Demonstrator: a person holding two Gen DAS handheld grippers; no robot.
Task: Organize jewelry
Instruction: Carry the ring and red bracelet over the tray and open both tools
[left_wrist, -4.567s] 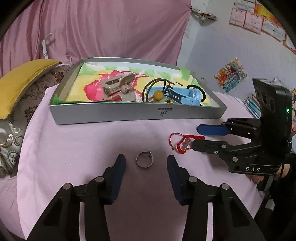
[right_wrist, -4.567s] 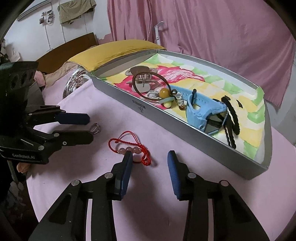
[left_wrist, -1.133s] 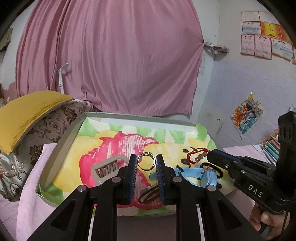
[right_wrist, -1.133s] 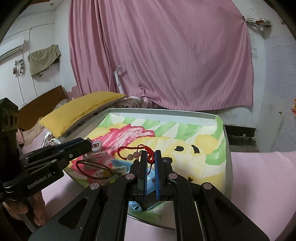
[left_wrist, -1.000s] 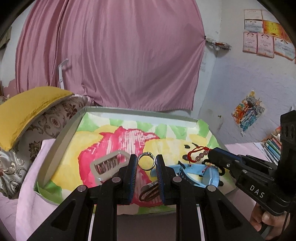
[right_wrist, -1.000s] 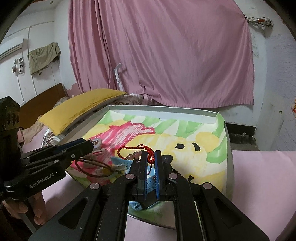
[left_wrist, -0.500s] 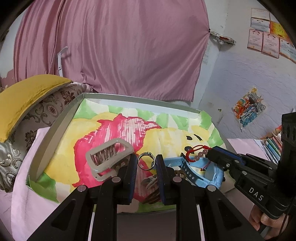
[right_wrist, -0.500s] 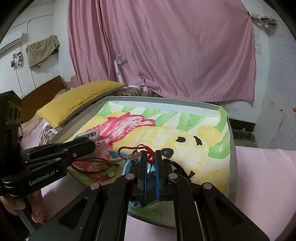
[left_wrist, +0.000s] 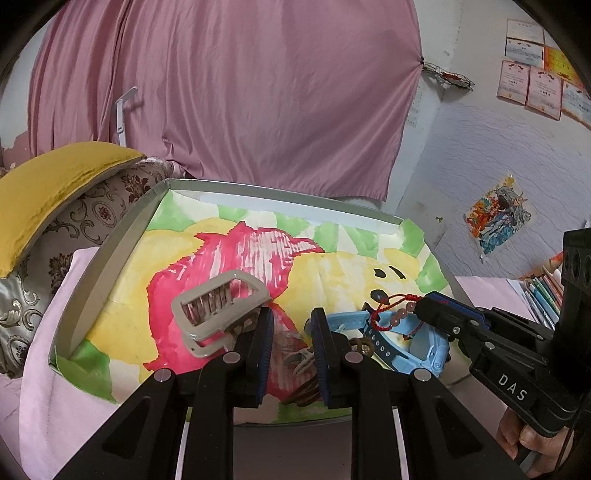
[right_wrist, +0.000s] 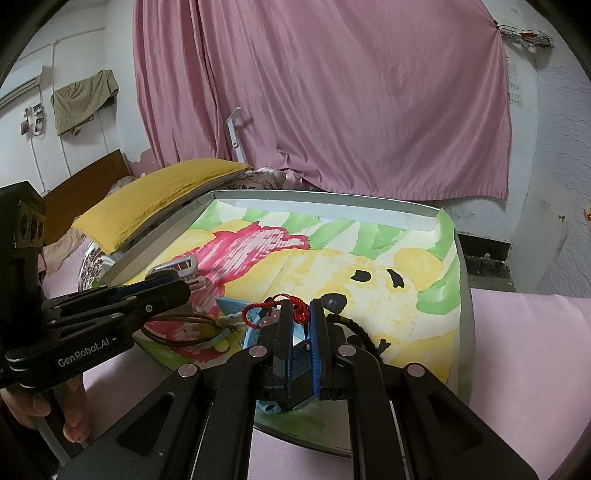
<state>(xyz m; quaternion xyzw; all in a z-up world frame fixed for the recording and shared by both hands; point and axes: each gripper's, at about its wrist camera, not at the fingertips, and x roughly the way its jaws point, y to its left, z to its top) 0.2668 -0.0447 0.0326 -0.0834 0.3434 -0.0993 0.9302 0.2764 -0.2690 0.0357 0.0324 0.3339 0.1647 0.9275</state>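
the right gripper (right_wrist: 298, 314) is pinching a red cord bracelet (right_wrist: 274, 308) between its blue ribbed pads, the loop with its pale pink beads trailing out to the gripper's left, long axis roughly crosswise to the fingers. it is hanging over a light blue plastic watch (left_wrist: 402, 339) lying inside the shallow grey tray (left_wrist: 99, 280), just ahead of the tray's near wall. the left gripper (left_wrist: 290, 325) is sitting beside it with its jaws parted and nothing visible between them; a beige plastic hair claw (left_wrist: 218, 310) is lying just ahead and to its left. beyond both grippers the painted paper lining is lying flat and bare up to the far wall. a black braided cord (right_wrist: 364, 334) is curling just right of the right gripper.
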